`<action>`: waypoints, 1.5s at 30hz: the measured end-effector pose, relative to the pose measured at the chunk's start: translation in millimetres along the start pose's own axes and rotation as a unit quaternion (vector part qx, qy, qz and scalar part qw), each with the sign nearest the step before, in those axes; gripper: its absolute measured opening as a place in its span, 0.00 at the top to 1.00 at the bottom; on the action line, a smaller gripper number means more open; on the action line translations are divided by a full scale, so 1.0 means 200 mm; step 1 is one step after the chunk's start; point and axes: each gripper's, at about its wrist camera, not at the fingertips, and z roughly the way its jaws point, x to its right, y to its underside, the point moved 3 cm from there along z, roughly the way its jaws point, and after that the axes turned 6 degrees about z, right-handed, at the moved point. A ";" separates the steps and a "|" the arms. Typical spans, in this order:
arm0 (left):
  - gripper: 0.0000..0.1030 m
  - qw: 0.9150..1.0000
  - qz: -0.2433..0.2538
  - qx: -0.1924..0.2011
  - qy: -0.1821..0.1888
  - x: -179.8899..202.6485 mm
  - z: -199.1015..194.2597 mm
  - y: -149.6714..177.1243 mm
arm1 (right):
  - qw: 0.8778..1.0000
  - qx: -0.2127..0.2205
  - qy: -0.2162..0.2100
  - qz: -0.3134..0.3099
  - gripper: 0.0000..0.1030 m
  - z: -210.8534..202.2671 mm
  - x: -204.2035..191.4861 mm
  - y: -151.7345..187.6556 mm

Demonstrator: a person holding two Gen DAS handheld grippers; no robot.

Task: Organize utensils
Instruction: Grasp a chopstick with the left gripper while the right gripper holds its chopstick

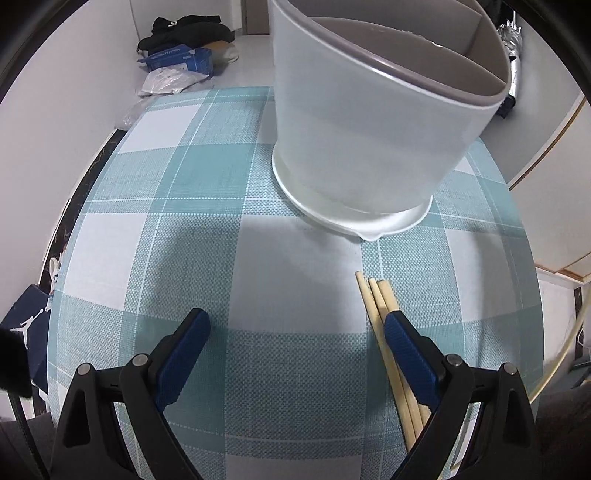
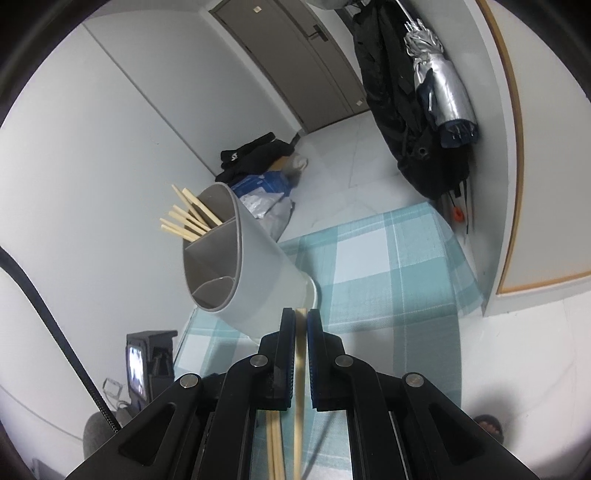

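- A white-walled room is seen, with a grey door [image 2: 295,62] at the far end and a dark coat [image 2: 399,110] hung beside a folded silver umbrella [image 2: 439,81] on the wall.
- A pile of dark clothing [image 1: 184,33] and a blue box [image 1: 181,59] lie on the floor by the wall.
- The table [image 1: 207,236] is covered by a teal and white checked cloth.
- A pale utensil holder [image 1: 354,140] with a grey rim and inner dividers stands on the table; in the right wrist view it appears tilted, an effect of the camera angle.
- Several wooden chopsticks [image 2: 188,218] are stored in the holder's far compartment, their ends projecting above the rim; the other compartments look empty as far as is visible.
- The left gripper [image 1: 297,325] is held wide open above the cloth, nothing between its blue pads.
- Three loose chopsticks [image 1: 376,306] lie on the table in front of the holder, partly hidden beneath the left gripper's right-hand finger; contact cannot be judged.
- The right gripper [image 2: 301,314] is closed on one chopstick [image 2: 300,354], lifted clear of the table and pointed toward the holder's base.
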 end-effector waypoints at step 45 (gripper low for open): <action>0.52 0.999 -0.005 0.001 0.033 0.03 0.01 -0.07 | 0.999 0.015 0.005 -0.034 0.95 -0.07 -0.04 0.02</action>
